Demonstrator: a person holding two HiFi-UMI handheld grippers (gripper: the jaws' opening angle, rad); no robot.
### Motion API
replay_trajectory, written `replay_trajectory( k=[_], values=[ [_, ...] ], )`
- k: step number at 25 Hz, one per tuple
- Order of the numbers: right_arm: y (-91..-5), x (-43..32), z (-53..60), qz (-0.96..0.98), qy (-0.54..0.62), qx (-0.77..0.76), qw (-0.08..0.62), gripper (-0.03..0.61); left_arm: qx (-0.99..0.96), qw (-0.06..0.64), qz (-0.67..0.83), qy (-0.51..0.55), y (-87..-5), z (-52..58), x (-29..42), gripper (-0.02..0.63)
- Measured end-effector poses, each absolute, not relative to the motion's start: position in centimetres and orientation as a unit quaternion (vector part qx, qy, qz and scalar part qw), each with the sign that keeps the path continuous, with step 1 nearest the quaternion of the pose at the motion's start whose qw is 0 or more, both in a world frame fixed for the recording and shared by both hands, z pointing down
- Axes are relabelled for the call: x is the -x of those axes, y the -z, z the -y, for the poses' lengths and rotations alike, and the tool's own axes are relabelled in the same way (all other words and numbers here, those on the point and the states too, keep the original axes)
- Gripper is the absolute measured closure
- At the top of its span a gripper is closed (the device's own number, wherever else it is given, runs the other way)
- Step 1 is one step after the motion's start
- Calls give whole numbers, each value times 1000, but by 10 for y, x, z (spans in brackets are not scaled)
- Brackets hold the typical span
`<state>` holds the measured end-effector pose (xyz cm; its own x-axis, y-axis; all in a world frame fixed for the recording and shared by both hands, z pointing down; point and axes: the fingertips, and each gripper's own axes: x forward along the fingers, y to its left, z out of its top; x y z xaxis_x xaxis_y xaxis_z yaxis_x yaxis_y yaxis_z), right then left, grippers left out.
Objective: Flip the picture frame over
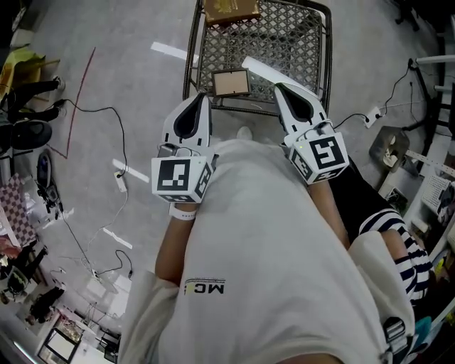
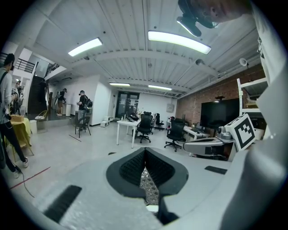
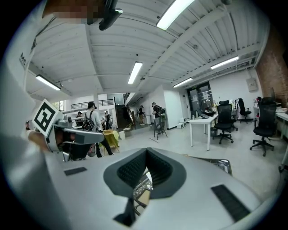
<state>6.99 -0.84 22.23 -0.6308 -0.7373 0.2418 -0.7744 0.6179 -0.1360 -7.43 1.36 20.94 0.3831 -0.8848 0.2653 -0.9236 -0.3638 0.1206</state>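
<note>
A small picture frame (image 1: 231, 82) with a brown face and a pale border lies in a wire mesh cart (image 1: 313, 43) on the floor ahead of me. My left gripper (image 1: 201, 97) is held close to my body, short of the cart's near rim and left of the frame, jaws together and holding nothing. My right gripper (image 1: 278, 87) hovers over the near rim just right of the frame, also shut and empty. In the left gripper view the left gripper (image 2: 145, 152) shows only mesh below its pads. The right gripper (image 3: 146, 153) shows mesh and a tan patch.
A cardboard box (image 1: 231, 8) sits at the cart's far end and a white strip (image 1: 266, 70) lies by the frame. Cables (image 1: 106, 110) and a power strip (image 1: 371, 115) cross the grey floor. Clutter lines the left edge. Desks, office chairs (image 2: 145, 126) and people (image 3: 94, 119) stand far off.
</note>
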Motion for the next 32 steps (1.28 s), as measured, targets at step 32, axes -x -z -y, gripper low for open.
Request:
replay_trajectory(
  k=[32],
  values=[
    [-223, -78, -6, 887, -113, -439, 87, 563, -833, 137, 531, -78, -214, -27, 61, 589]
  ],
)
